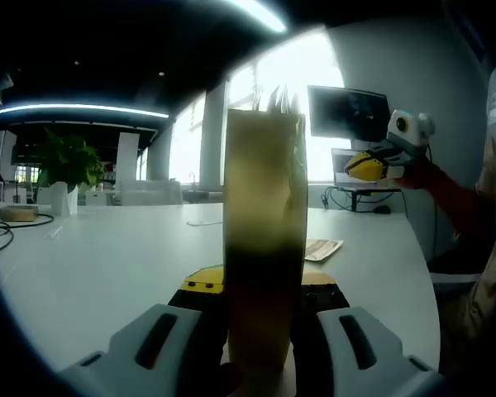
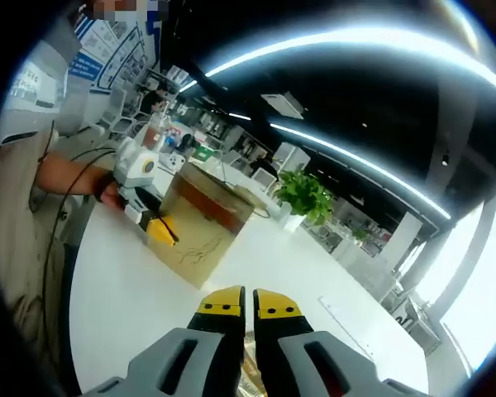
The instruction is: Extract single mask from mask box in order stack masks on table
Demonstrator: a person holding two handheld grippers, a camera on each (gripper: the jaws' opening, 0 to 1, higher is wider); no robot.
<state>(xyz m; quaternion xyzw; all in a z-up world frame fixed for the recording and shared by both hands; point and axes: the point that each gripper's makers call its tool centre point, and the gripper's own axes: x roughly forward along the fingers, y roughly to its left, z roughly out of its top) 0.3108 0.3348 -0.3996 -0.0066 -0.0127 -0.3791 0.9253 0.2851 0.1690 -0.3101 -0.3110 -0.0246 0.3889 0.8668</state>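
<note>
Holding the mask box [image 1: 263, 240] upright at frame centre of the left gripper view, the left gripper [image 1: 260, 331] has its fingers narrowed on the box's lower part, above the white counter [image 1: 99, 256]. A flat mask [image 1: 321, 248] lies on the counter just right of the box, so at least one seems out already. In the right gripper view the box sits left of centre, well apart from the right gripper [image 2: 248, 313], whose fingers are almost together; whether they pinch something thin, I cannot tell.
</note>
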